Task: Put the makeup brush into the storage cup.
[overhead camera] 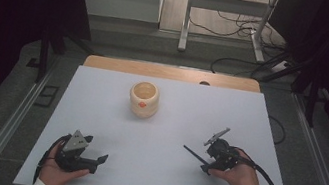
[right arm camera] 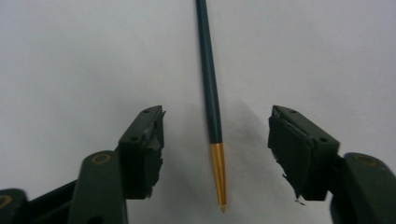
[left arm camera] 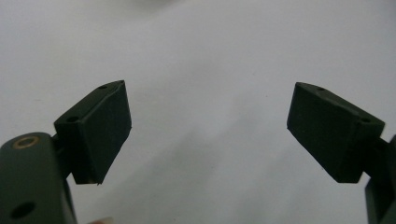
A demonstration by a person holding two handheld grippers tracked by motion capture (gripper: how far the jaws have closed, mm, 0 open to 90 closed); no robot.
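A dark pen (right arm camera: 209, 88) is framed between the parted right gripper (right arm camera: 217, 135) fingers, not yet clamped; lifting remains. Left gripper (left arm camera: 208, 130) fingers are spread, unloaded.

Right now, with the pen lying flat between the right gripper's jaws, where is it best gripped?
Probably the dark barrel just beyond the gold tip, coming from above: the pen lies flat on the white table, centred in the right gripper, untouched.
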